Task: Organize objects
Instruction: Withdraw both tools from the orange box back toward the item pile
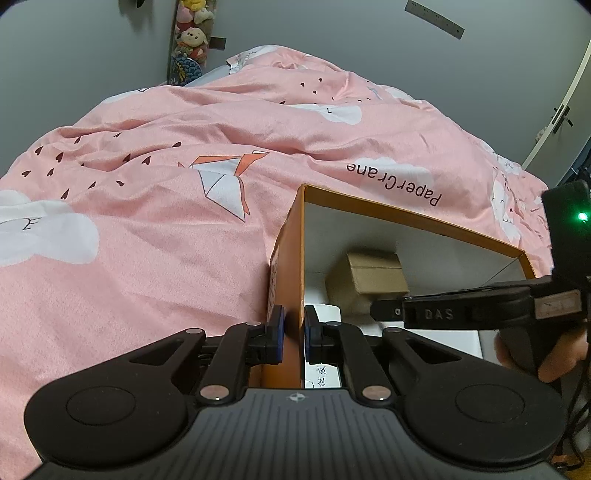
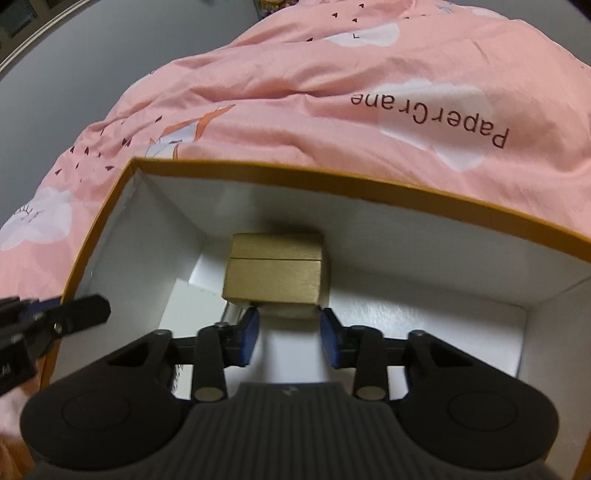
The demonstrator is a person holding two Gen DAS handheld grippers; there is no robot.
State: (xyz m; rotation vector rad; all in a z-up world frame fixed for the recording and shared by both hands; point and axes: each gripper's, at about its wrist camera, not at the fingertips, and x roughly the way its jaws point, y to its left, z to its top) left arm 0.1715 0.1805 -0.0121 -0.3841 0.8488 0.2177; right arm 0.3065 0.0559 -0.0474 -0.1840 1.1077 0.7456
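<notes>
An orange box (image 1: 291, 258) with a white inside stands on the pink bedding. My left gripper (image 1: 294, 328) is shut on its left wall, one blue pad on each side; the right wrist view shows that gripper (image 2: 74, 314) at the box's left rim (image 2: 92, 236). A small brown cardboard box (image 2: 275, 273) lies inside near the far wall, also visible from the left wrist (image 1: 369, 275). My right gripper (image 2: 290, 328) hangs inside the orange box just in front of it, open, its pads (image 2: 251, 332) touching nothing. A white flat item (image 2: 291, 354) lies beneath it. From the left, the right gripper (image 1: 384, 312) reaches in.
The pink duvet (image 1: 147, 240) printed with clouds and paper cranes covers the bed all around the box. A hand (image 1: 554, 362) holds the right gripper's handle. A grey wall, hanging plush toys (image 1: 192, 33) and a door (image 1: 565, 110) stand beyond the bed.
</notes>
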